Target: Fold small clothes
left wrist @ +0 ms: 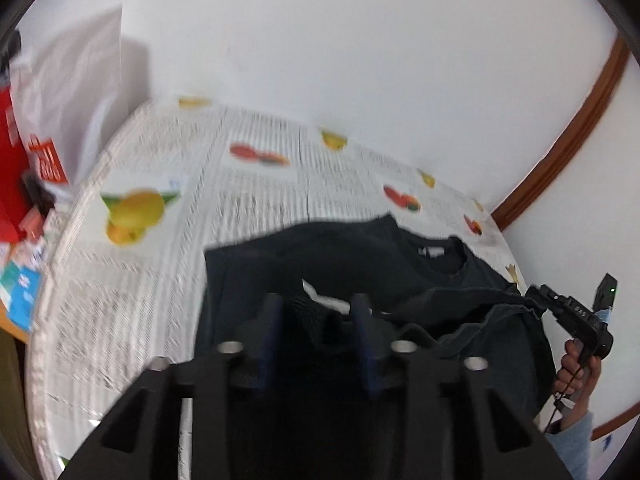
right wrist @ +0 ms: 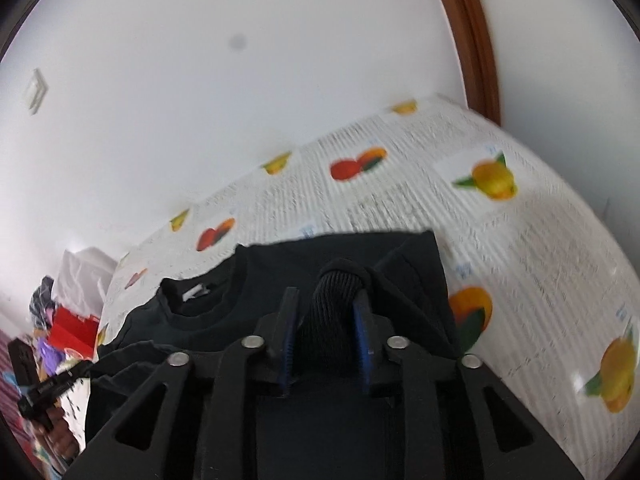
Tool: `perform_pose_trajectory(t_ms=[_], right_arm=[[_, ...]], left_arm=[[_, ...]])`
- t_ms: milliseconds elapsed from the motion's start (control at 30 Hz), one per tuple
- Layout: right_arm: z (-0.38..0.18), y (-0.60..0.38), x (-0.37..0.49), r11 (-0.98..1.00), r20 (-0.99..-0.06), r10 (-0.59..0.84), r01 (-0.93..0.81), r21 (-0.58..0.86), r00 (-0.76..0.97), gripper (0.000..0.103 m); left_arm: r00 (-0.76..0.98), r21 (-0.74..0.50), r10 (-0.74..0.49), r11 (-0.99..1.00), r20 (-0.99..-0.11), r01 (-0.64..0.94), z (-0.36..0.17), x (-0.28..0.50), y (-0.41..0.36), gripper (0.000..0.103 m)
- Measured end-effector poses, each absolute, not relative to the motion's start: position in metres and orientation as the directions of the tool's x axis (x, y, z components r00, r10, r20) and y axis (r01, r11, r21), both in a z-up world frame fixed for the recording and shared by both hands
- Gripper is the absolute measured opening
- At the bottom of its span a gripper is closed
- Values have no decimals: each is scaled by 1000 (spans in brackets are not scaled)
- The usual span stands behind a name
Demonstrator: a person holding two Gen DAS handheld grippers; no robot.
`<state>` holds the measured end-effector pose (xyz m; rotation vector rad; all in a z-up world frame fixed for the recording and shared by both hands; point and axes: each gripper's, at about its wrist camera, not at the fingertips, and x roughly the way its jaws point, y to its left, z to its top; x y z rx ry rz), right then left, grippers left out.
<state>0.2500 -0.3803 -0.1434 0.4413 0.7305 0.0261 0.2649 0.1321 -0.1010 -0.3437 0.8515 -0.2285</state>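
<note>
Dark navy/black long-sleeve sweatshirt [left wrist: 360, 256] lies on the worktop [left wrist: 168, 280], which is covered in a white cloth printed with text lines and fruit pictures; collar with white neck label [left wrist: 434, 252] points toward the wall. Left gripper [left wrist: 318, 312]: jaws closed onto a ribbed knit cuff [left wrist: 308, 316] of the sweatshirt, fabric bunched between the two blue-edged fingers, a white tag strip visible just behind it. Right gripper [right wrist: 326, 312]: jaws also clamped on a ribbed cuff [right wrist: 338, 296], which rises as a rounded hump between the fingers, sleeve fabric trailing back under the gripper body. In the right wrist view the garment's body [right wrist: 288, 264] spreads flat ahead of the gripper, collar [right wrist: 200, 304] off to the left, straight edge at the right near an orange fruit print [right wrist: 472, 312]. Both views are motion-blurred, so fold lines in the fabric are hard to read. The right gripper also shows from outside at the right edge of the left wrist view, black handle held in the person's hand [left wrist: 576, 368], pale blue cuff at the wrist. Left of the worktop: white plastic bag with red logo [left wrist: 60, 112], red box [left wrist: 10, 168], assorted clutter. White wall behind, brown wooden door frame [left wrist: 568, 136] at right.
</note>
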Motion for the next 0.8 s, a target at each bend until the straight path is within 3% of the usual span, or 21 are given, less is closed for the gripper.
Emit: perform_pose_trajectory(t_ms=[67, 200, 433, 567, 700, 800], right_arm=[[-130, -378, 241, 929, -585, 120, 117, 352, 802, 48], [-122, -373, 243, 942, -573, 125, 84, 325, 810, 50], [-153, -362, 272, 981, -682, 78, 67, 184, 727, 51], [-170, -364, 290, 990, -724, 10, 96, 105, 690, 51], [-182, -369, 311, 991, -757, -1, 101, 86, 653, 51], [-188, -363, 320, 996, -770, 7, 68, 65, 638, 46]], left_arm=[[668, -385, -338, 919, -663, 83, -94, 261, 133, 65], [664, -319, -295, 943, -686, 90, -95, 264, 126, 65], [639, -168, -182, 982, -747, 83, -119, 282, 107, 61], [639, -79, -132, 991, -758, 112, -128, 292, 91, 45], [650, 22, -38, 996, -759, 83, -138, 298, 84, 8], [621, 11, -30, 998, -783, 62, -152, 301, 89, 8]])
